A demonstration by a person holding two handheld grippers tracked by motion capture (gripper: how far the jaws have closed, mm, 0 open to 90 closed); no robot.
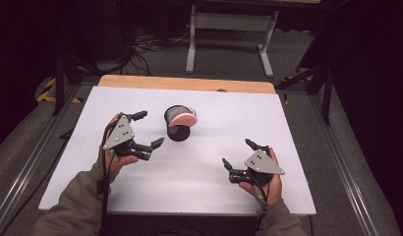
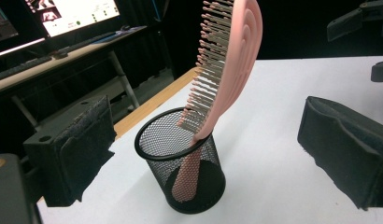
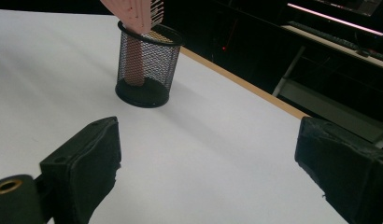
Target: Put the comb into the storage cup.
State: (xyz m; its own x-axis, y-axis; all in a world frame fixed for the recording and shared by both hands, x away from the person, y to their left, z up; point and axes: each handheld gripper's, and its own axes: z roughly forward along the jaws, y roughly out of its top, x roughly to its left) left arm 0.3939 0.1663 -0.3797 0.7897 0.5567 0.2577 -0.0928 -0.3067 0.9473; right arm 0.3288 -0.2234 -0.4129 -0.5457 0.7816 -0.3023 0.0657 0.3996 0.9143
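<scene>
Left gripper [image 1: 144, 129]: jaws spread wide, felt-padded, empty, just left of the black wire-mesh cup [image 2: 180, 158], touching nothing. Right gripper [image 1: 237, 152]: jaws likewise wide apart, holding nothing, well to the right of the cup and nearer the person. Pink plastic hairbrush [image 2: 229, 70] standing handle-down inside the cup, leaning on its rim, curved ribbed back, rows of thin bristles. Round, see-through mesh cup upright on the smooth white table [image 1: 214, 172], toward its far middle.

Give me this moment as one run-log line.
left hand-held gripper: open, empty, beside cup | right hand-held gripper: open, empty | pink hairbrush: handle-down in black mesh cup | white table
</scene>
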